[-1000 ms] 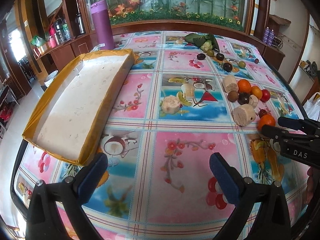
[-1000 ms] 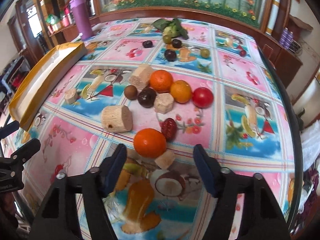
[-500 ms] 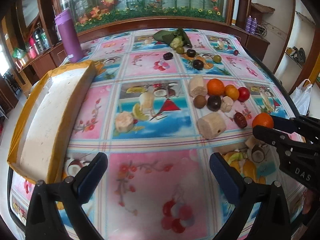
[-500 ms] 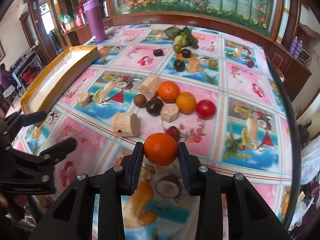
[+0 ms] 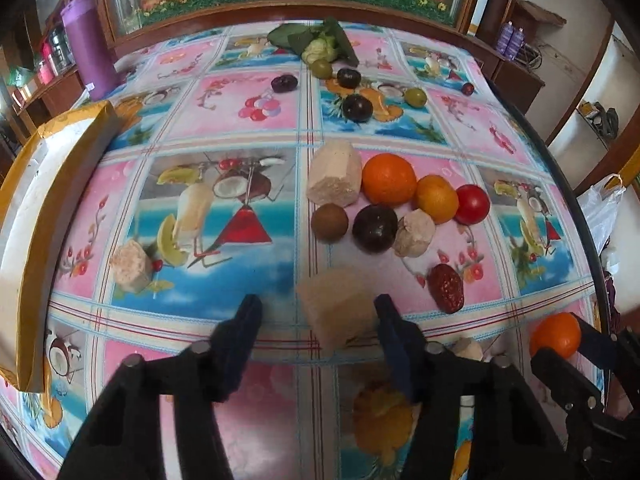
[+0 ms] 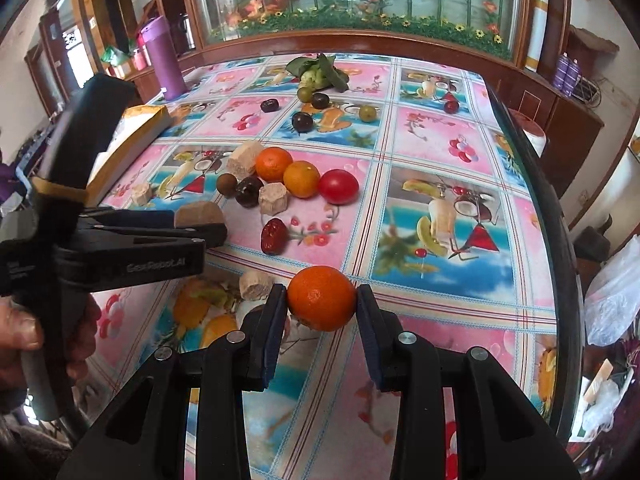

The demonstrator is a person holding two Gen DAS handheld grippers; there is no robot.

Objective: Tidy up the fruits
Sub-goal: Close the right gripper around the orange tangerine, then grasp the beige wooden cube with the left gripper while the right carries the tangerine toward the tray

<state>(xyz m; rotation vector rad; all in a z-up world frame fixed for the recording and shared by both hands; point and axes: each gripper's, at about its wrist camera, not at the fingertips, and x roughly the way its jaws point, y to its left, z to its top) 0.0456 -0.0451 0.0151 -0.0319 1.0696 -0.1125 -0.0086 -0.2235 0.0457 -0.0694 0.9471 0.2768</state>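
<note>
My right gripper (image 6: 322, 306) is shut on an orange (image 6: 322, 297) and holds it above the table; it also shows in the left wrist view (image 5: 556, 334). My left gripper (image 5: 316, 320) is open, its fingers either side of a tan cork-like block (image 5: 340, 310) that lies on the table; the block touches the right finger. Beyond it lie a cluster of fruit: an orange (image 5: 389, 179), a smaller orange (image 5: 436, 199), a tomato (image 5: 473, 204), a dark plum (image 5: 375, 228), a brown fruit (image 5: 329, 223) and a red date (image 5: 446, 288).
A yellow-edged white tray (image 5: 36, 216) stands at the left. More tan blocks (image 5: 335, 178) (image 5: 130, 266) and dark and green fruits (image 5: 357, 107) lie farther back, with leafy greens (image 5: 320, 42). A purple flask (image 5: 94, 46) stands at the far left. The table edge (image 5: 576, 208) runs along the right.
My left gripper has moved forward and to the right, around the tan block. My right gripper has lifted the orange a little higher.
</note>
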